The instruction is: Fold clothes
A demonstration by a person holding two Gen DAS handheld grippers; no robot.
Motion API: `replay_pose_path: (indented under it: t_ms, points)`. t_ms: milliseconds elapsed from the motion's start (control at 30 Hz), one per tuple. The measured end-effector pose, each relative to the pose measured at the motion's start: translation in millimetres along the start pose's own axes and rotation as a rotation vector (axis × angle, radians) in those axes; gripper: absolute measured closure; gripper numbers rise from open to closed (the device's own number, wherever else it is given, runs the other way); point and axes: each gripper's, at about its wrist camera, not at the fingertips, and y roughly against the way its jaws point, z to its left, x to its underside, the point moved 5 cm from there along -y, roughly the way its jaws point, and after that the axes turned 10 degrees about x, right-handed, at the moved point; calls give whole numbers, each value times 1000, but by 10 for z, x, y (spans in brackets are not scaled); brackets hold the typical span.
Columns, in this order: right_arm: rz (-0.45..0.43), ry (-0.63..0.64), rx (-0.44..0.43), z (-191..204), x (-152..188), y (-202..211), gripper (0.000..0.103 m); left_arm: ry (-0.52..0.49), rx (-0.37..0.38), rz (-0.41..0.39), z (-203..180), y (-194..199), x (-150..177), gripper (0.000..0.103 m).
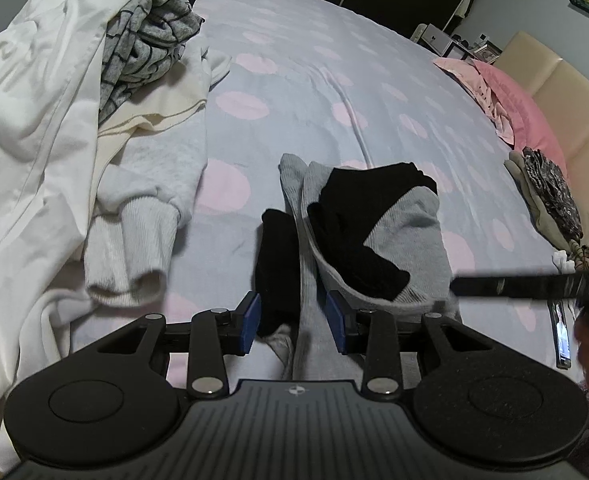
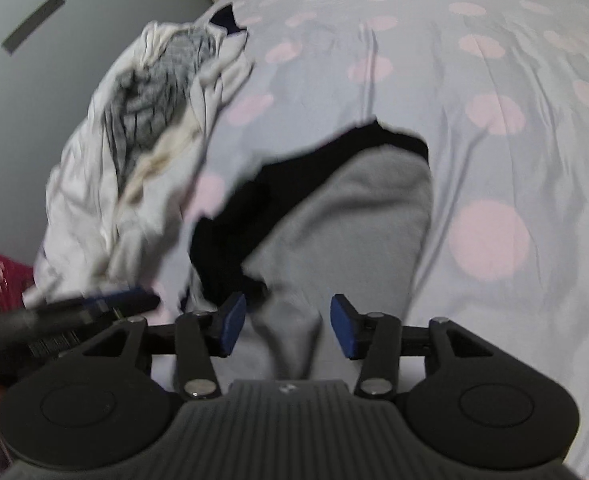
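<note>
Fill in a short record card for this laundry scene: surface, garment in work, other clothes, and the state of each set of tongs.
surface: bed, blue cover with pink dots
garment in work: grey and black garment, crumpled at the near edge
pile: white and striped clothes heaped on the left of the left wrist view
folded items: small stack at far right, near the pink pillow
left tongs: open, grey and black fabric between the pads
right tongs: open, grey fabric between the pads
</note>
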Motion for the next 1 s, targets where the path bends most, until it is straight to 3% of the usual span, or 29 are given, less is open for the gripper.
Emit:
replay_pose_path:
  t_ms: [167,233,333,533,733,833,1000]
  points:
    - [-41,128,24,101,265,-60,59,0,-13,12,-7,43,88,70]
    - [-72,176,38,177,309,-63,88,11,-13,19,4,62,128,70]
    - [-105,220,-2,303,332,-2,97,23,-17,15,26,111,158,70]
    - [-142,417,-109,711,543,168,97,71,-23,6,113,178,186,70]
    - [-76,571,-189,1050,897,124,91,73,-18,14,117,191,194,68]
    - [-71,625,-165,1064,1002,131,90,68,0,20,99,177,211,64]
    - [-41,547,-100,810,922,106,83,59,50,59,17,65,276,57]
